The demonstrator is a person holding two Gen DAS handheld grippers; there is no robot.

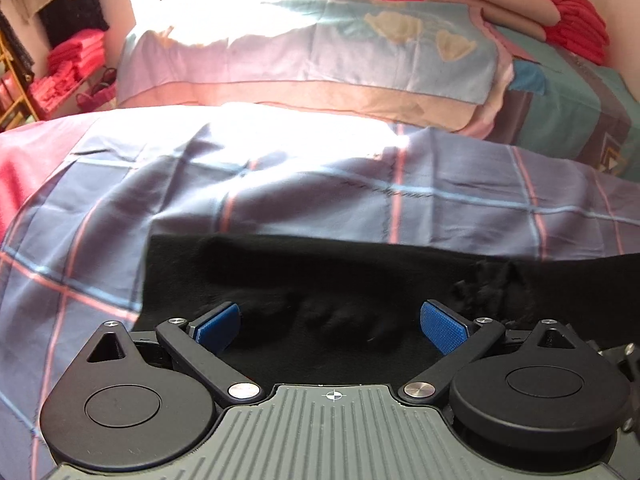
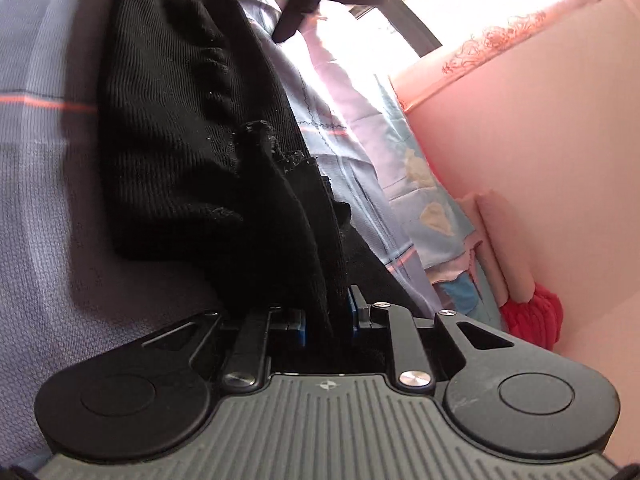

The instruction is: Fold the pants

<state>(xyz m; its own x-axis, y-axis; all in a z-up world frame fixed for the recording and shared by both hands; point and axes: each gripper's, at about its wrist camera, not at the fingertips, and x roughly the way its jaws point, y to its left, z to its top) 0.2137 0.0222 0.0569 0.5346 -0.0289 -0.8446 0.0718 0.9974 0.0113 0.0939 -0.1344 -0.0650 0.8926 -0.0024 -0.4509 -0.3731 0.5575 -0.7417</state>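
Observation:
Black knit pants (image 1: 320,272) lie across a checked blue bedsheet (image 1: 280,200). My left gripper (image 1: 330,320) hovers just above them, open, its blue pads (image 1: 442,326) wide apart with nothing between them. In the right wrist view, which is rolled sideways, the pants (image 2: 180,120) are bunched in a thick fold. A pinched ridge of their fabric runs straight into my right gripper (image 2: 327,316). Its jaws stand narrow, with the cloth filling the gap between the blue pads (image 2: 353,308).
A pale blue pillow (image 1: 320,52) lies at the head of the bed. Folded red cloth (image 1: 576,28) and a pink roll (image 1: 492,4) sit in the far right corner by the wall. A rack with pink folded clothes (image 1: 72,64) stands at the left.

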